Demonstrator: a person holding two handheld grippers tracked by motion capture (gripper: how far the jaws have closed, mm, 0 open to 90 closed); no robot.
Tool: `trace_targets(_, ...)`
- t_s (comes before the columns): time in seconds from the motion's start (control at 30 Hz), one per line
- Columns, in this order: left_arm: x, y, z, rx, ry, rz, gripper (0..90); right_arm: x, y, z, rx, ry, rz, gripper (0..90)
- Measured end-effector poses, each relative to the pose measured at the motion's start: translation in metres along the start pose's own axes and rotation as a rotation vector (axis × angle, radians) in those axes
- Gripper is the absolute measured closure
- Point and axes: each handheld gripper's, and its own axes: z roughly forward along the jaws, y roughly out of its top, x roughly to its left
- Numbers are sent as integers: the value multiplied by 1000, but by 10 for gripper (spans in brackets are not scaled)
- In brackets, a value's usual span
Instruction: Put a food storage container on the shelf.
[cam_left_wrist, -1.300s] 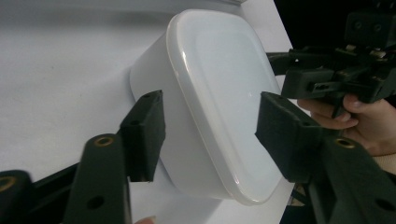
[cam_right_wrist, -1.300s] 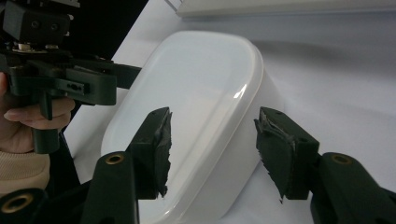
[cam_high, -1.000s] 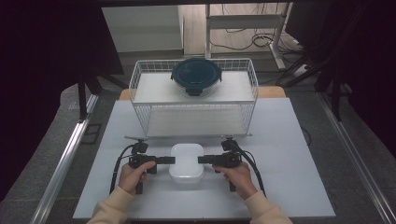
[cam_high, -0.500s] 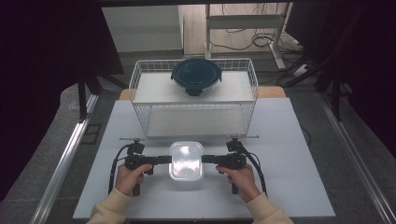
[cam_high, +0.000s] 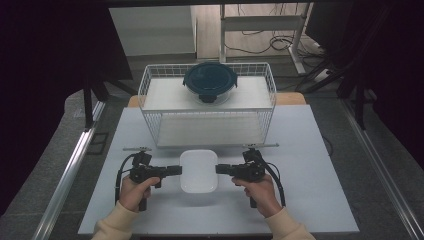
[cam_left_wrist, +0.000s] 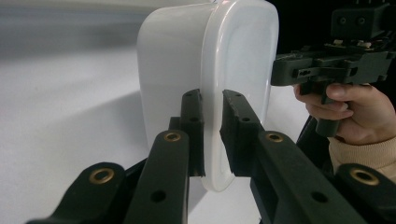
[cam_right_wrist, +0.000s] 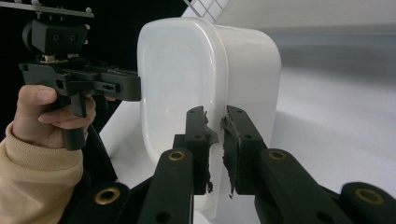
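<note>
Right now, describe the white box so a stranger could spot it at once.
On the white table, in front of the wire basket, the white box sits between the left gripper and right gripper, each clamped on its rim. Unlike the round dark container, it is rectangular.

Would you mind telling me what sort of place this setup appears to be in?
Probably a lab recording station, not a kitchen: a white table curtained in black, a wire basket with a lidded bowl, and loose cables on the floor behind.

wire basket (cam_high: 150, 95), round lidded container (cam_high: 210, 81), table (cam_high: 320, 190)
</note>
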Motion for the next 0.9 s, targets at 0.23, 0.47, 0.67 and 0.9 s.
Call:
trace_targets(0.23, -16, 5, -9, -20, 3, 65, 800, 15, 6, -11, -26, -11, -77, 796)
trace_targets(0.47, -22, 7, -13, -31, 11, 94, 800, 23, 8, -15, -36, -34, -113, 794)
trace_targets(0.67, -25, 8, -14, -42, 8, 107, 800, 29, 9, -19, -50, -44, -136, 795)
trace_targets(0.9, -29, 12, -16, -50, 22, 126, 797, 33, 12, -22, -57, -50, -150, 795)
